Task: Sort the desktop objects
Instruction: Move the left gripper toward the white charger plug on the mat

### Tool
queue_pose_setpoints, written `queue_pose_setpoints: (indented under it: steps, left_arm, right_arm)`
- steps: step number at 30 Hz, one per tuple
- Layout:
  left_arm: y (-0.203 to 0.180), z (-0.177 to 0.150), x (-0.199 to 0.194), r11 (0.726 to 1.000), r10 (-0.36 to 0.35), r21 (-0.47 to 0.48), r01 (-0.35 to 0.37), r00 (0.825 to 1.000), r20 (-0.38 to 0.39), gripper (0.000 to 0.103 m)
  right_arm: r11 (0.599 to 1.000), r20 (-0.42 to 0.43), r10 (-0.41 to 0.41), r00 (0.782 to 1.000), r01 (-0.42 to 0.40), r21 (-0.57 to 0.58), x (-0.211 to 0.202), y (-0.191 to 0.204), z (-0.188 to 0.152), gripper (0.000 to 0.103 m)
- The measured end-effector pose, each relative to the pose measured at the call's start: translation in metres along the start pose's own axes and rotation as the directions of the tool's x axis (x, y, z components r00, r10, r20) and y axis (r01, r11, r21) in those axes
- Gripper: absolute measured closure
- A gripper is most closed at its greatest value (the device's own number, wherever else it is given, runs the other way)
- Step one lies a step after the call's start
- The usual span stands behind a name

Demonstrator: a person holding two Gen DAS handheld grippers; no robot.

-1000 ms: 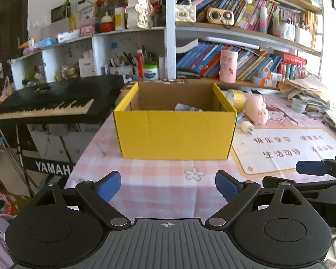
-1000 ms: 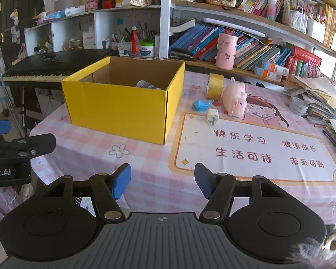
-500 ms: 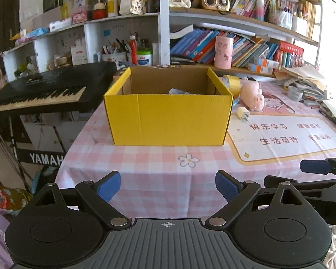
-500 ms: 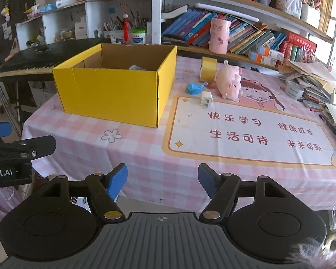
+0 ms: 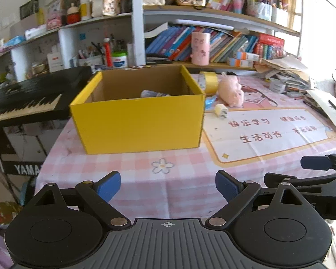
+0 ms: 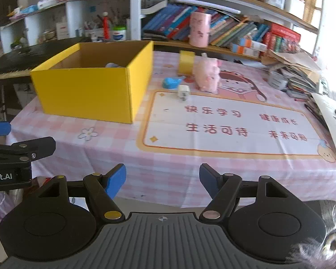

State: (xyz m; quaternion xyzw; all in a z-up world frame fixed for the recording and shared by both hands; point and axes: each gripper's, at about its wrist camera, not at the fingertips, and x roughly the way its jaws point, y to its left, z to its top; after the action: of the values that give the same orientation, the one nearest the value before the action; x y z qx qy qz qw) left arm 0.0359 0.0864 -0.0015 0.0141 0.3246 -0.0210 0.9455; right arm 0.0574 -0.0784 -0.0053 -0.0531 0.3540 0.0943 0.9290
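A yellow cardboard box (image 5: 136, 123) (image 6: 89, 92) stands open on the pink checked table, with a grey-blue object (image 5: 153, 94) inside. Right of it lie a yellow tape roll (image 6: 186, 61), a pink plush pig (image 6: 207, 74), a blue toy (image 6: 171, 83) and a white charger plug (image 6: 183, 92). My left gripper (image 5: 168, 185) is open and empty above the table's near edge, in front of the box. My right gripper (image 6: 161, 178) is open and empty at the near edge, well short of the objects.
A black keyboard piano (image 5: 22, 103) stands left of the table. Bookshelves (image 6: 235, 29) run along the back. A pink cup (image 6: 199, 30) sits on the low shelf. Piles of paper and books (image 6: 302, 76) crowd the table's right side. A printed mat (image 6: 230, 123) covers the table's middle.
Both grippers have risen and tilted so the box interior shows more. The fingers stay open and nothing was taken hold of.
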Motion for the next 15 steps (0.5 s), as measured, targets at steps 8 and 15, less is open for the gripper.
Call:
queue_pose_setpoints:
  steps: [8,15]
  left_arm:
    - [-0.018,0.01,0.011,0.998,-0.045,0.049,0.044,0.999,0.003,0.009]
    - [-0.035,0.019,0.022,0.992,-0.082,0.096,0.08,0.997,0.009,0.009]
  right_arm:
    - [0.998,-0.008,-0.043,0.999,0.043,0.047,0.003,-0.019,0.002,0.033]
    - [0.996,-0.025,-0.057,0.998,0.058,0.073,0.009,-0.033,0.005,0.033]
